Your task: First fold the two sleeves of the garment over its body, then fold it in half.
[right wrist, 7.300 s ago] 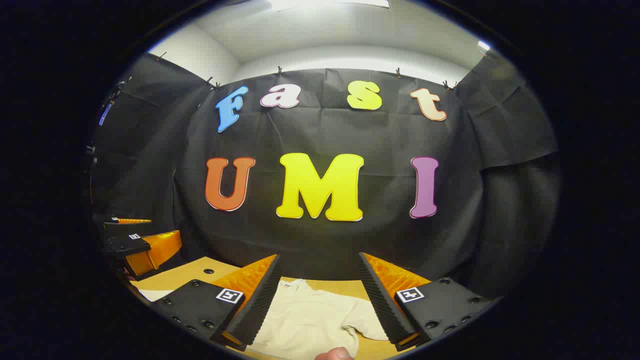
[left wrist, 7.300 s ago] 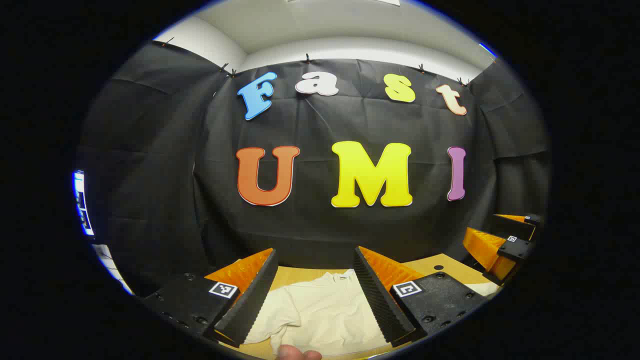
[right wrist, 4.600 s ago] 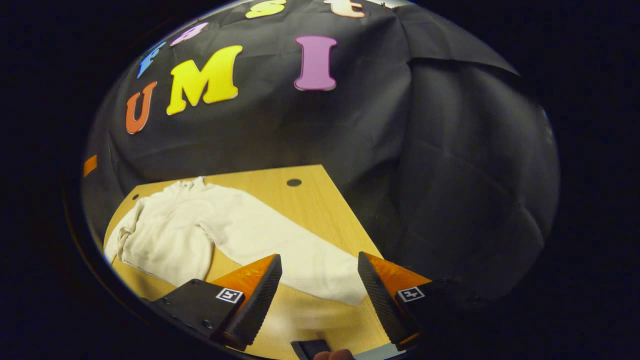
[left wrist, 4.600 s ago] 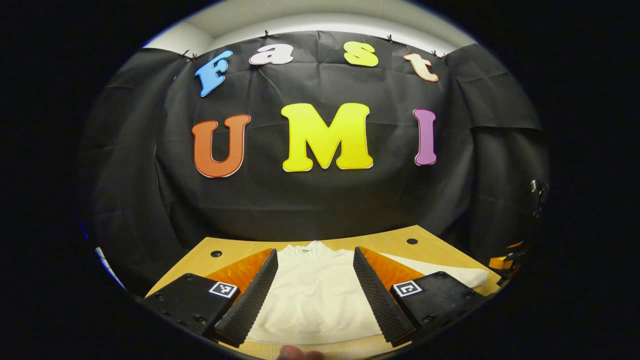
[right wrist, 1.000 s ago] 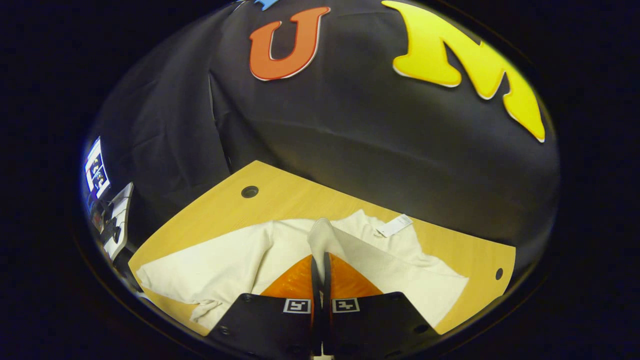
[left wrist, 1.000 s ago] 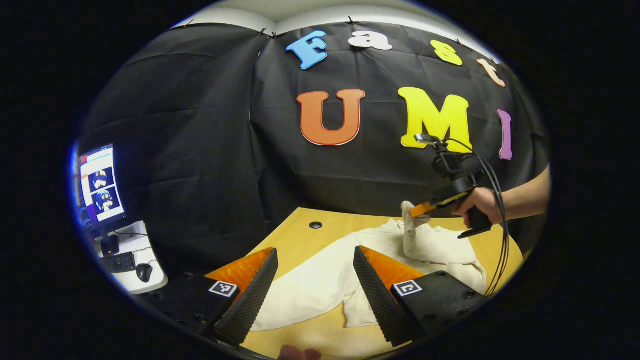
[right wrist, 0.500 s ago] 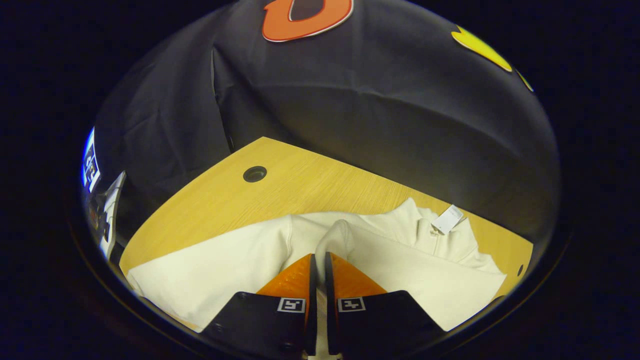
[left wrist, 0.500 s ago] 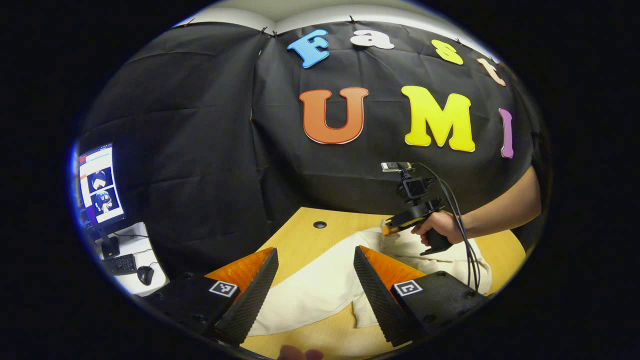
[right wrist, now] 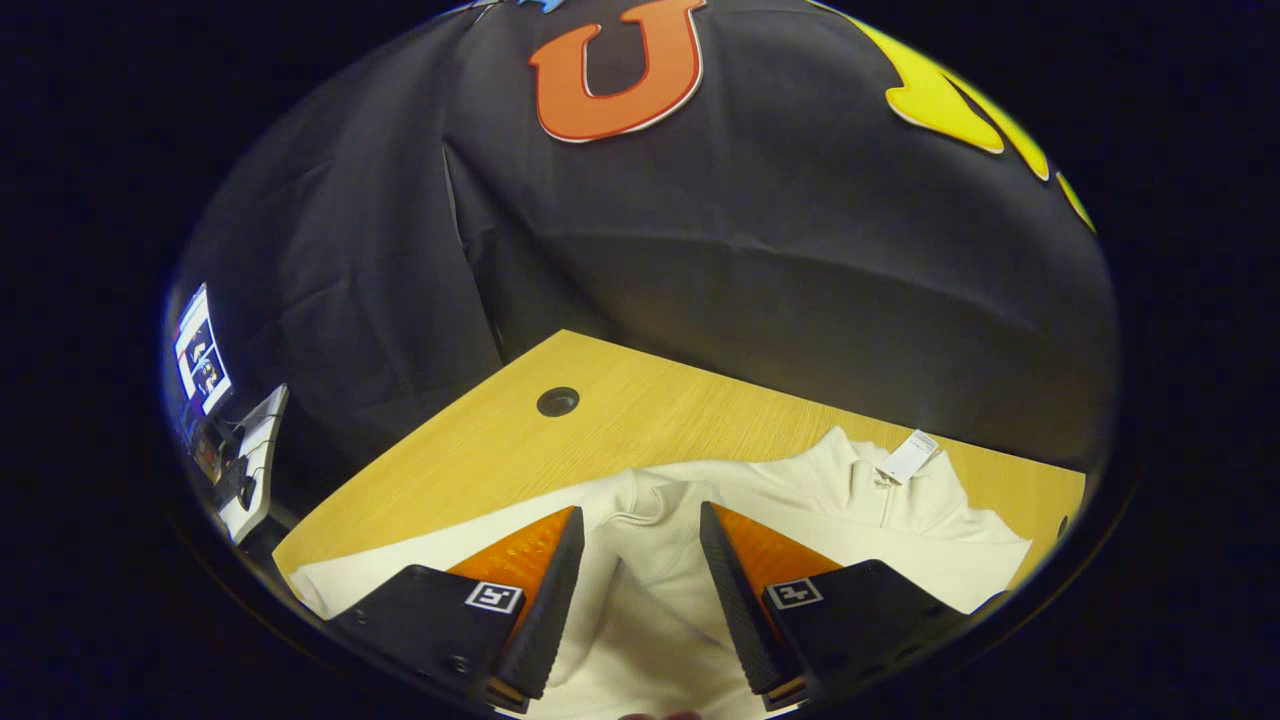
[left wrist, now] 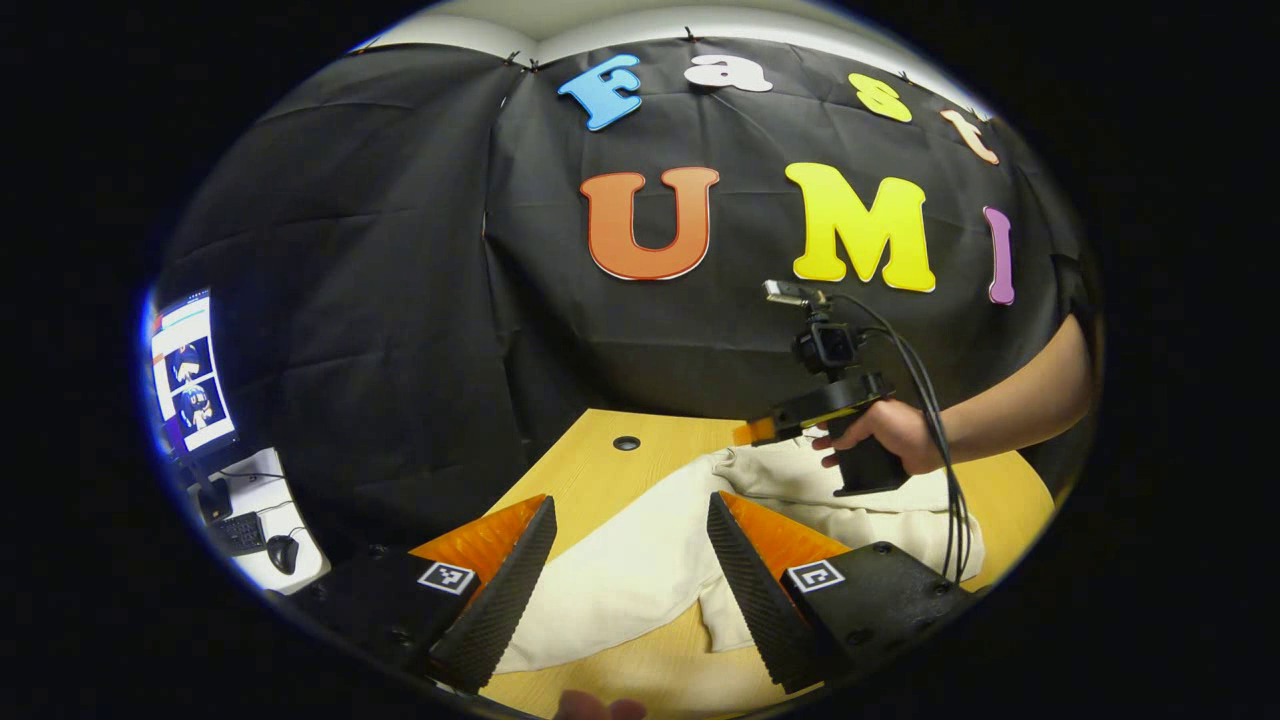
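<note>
A cream garment [left wrist: 640,560] lies spread on the wooden table [left wrist: 590,470]. In the left gripper view, the left tongs [left wrist: 625,590] are wide apart and hold nothing. They hang just over the near part of the cloth, where one long sleeve [left wrist: 610,585] stretches out flat toward the front edge of the table.

Farther off in that view, a hand [left wrist: 885,435] holds the right tongs [left wrist: 750,432] above the far side of the garment. From here I cannot tell if they touch the cloth.

In the right gripper view, the right tongs [right wrist: 632,590] are apart, with nothing between them but the cloth below. A folded sleeve end [right wrist: 650,500] lies on the body of the garment just past the tips. A small white tag [right wrist: 908,457] sticks up at the collar, off to the right. A round hole [right wrist: 557,402] sits in the table top, well apart from the cloth.

Off to the left, beside the table, a lit screen [left wrist: 188,375] stands over a keyboard [left wrist: 238,532] and a mouse [left wrist: 283,548].
</note>
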### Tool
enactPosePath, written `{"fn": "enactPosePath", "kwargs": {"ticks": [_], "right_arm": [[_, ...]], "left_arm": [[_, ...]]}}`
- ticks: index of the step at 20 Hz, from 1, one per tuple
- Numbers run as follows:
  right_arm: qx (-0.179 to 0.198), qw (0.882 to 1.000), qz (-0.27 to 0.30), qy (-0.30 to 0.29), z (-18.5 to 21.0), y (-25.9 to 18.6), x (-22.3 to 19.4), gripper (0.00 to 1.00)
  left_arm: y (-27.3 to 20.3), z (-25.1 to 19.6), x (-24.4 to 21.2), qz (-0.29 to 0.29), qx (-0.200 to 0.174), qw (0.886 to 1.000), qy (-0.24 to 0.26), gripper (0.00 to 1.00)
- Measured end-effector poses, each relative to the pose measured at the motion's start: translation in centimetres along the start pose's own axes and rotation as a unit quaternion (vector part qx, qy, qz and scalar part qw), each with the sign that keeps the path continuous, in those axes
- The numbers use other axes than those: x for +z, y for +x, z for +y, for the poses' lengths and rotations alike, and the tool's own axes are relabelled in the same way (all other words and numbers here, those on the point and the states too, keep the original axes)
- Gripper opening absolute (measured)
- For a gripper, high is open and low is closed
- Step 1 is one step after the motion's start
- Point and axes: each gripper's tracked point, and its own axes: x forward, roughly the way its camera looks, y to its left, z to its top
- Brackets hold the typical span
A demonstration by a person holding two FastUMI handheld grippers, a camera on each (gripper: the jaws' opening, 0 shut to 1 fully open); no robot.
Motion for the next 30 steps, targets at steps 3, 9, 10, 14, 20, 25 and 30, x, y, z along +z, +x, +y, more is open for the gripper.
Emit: {"fn": "enactPosePath", "kwargs": {"ticks": [3, 9, 10, 14, 20, 25, 30], "right_arm": [[-0.001, 0.999, -0.042, -0.001, 0.2, -4.8, 1.5, 0.84], [-0.023, 0.990, -0.140, -0.021, -0.4, -17.4, 2.3, 0.92], [-0.024, 0.989, -0.142, -0.024, -0.5, -19.1, 2.0, 0.92], [-0.023, 0.987, -0.158, -0.025, -1.1, -23.8, 1.2, 0.92], [-0.021, 0.990, -0.135, -0.031, -1.0, -27.1, -2.4, 0.92], [-0.027, 0.991, -0.125, -0.039, -1.3, -28.9, -4.0, 0.92], [-0.035, 0.993, -0.110, -0.039, -1.7, -29.8, -4.6, 0.92]], "left_arm": [[-0.5, 0.7, -0.9, -0.004, 0.002, 1.000, 0.018, 0.97], [-1.8, 1.4, -2.1, -0.021, -0.011, 0.999, 0.031, 0.98], [-2.0, 1.8, -2.7, -0.018, -0.011, 0.999, 0.033, 0.97], [-2.6, 4.2, -5.0, 0.003, 0.000, 0.998, 0.062, 0.99], [-3.2, 8.1, -10.3, 0.063, 0.007, 0.996, 0.067, 0.99], [-2.9, 12.0, -15.7, 0.124, 0.020, 0.990, 0.066, 1.00], [-0.8, 15.3, -20.4, 0.166, 0.017, 0.983, 0.074, 1.00]]}}
